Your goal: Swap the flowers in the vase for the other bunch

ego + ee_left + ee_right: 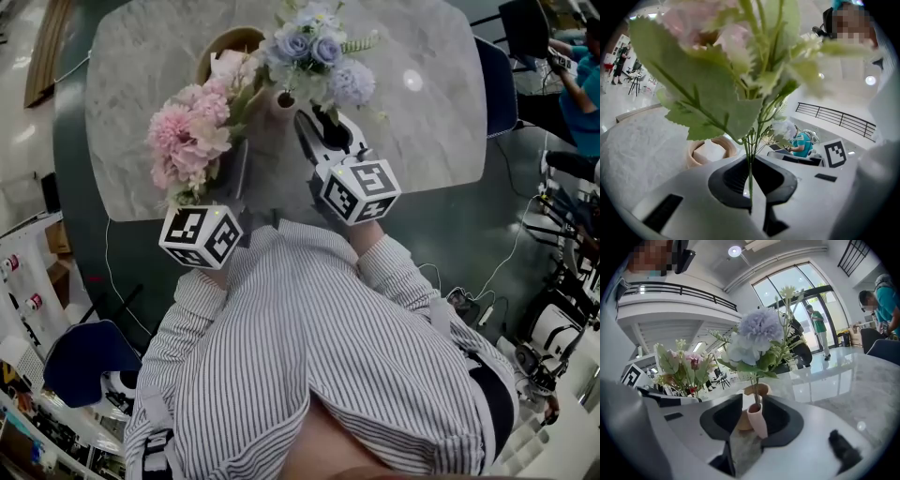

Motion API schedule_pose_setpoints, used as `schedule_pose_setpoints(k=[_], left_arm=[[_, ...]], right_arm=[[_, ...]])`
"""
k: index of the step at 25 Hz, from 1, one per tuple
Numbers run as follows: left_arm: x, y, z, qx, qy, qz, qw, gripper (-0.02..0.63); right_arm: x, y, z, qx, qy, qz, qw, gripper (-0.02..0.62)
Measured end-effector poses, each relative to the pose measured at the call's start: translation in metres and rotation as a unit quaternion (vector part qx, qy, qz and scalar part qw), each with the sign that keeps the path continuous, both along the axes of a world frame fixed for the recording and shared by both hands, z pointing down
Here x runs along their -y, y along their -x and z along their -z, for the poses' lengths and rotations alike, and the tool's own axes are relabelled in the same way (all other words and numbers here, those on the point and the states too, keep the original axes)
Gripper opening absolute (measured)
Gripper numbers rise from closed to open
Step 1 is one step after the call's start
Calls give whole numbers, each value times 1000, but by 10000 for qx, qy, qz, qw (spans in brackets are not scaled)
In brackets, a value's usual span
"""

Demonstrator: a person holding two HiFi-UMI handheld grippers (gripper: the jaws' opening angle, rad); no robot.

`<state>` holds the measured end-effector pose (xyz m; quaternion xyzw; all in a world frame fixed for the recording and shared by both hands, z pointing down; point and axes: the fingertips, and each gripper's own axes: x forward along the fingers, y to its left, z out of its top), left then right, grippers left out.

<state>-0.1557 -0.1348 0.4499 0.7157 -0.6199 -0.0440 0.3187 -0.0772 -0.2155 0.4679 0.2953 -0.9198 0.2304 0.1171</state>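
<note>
Left gripper pinches stems the head view hides.

A grey marble table lies under the right tongs and stands on a dark floor. A blue chair stands at the table's edge, right of these tongs. Beyond them rise tall windows. Up and to their left runs a railed balcony, with a round ceiling light above it.

Pink bunch blurred near lens, blooms cut by top edge, vase foot hidden behind right hand-held gripper.
</note>
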Motion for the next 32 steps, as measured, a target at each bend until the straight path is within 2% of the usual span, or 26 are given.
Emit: schedule_pose_setpoints(k=[6, 13, 29, 32], left_arm=[[-1, 0, -9, -46, 77, 40, 10000, 28], [-1, -1, -16, -50, 167, 60, 9998, 28], [-9, 1, -16, 84, 298, 84, 9995, 28], [-11, 2, -15, 114, 322, 70, 9994, 28]], right_arm=[[10, 11, -9, -25, -252, 181, 9995, 130], [20, 18, -12, -101, -605, 150, 9980, 130], [29, 39, -26, 44, -597, 280, 9978, 129], [29, 40, -25, 62, -622, 285, 9976, 108]])
